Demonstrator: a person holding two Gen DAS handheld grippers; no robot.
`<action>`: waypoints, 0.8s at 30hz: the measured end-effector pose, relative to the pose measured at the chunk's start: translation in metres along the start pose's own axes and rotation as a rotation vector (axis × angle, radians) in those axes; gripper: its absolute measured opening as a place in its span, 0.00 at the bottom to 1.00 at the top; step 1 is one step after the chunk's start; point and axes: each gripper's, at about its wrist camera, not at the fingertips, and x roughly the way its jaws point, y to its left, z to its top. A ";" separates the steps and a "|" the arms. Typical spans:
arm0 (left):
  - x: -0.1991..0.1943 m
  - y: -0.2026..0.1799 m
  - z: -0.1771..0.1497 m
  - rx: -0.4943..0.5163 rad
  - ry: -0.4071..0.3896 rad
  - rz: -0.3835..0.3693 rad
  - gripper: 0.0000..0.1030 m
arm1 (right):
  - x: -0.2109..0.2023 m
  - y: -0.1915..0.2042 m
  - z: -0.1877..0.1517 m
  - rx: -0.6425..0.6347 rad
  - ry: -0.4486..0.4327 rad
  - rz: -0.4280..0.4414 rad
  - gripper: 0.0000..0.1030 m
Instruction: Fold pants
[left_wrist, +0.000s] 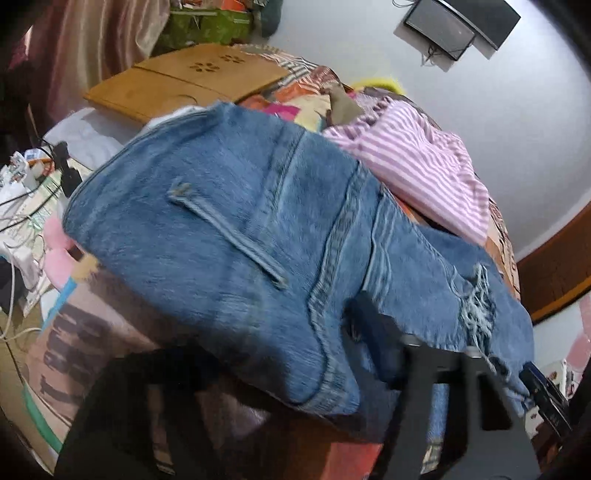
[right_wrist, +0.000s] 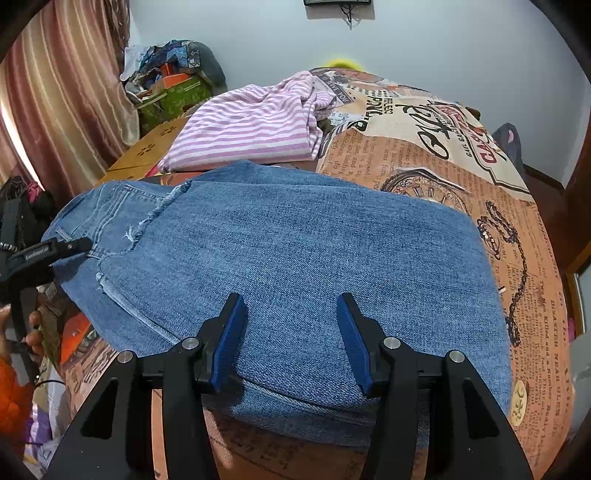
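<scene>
Blue pads of my right tongs (right_wrist: 291, 339) stand spread apart just above the near edge of the jeans (right_wrist: 295, 266), gripping nothing. Those jeans lie folded across the bed (right_wrist: 461, 177), on its newspaper-print cover. My left tongs (right_wrist: 79, 244) reach the denim's waist end from the left in the right wrist view; in their own view they (left_wrist: 373, 332) are blurred, so I cannot tell if they pinch the cloth. Beyond the jeans rests a pink striped garment (right_wrist: 251, 129), and a wooden board (left_wrist: 184, 81) lies further back.
</scene>
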 end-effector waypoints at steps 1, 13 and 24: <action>0.000 0.000 0.002 0.005 -0.003 0.002 0.46 | 0.000 0.000 0.000 0.000 0.000 0.000 0.47; -0.057 -0.066 0.017 0.293 -0.178 0.076 0.30 | -0.009 0.008 0.015 0.065 0.004 0.080 0.47; -0.103 -0.155 0.021 0.517 -0.313 -0.029 0.28 | 0.007 0.049 0.005 -0.069 0.006 0.047 0.53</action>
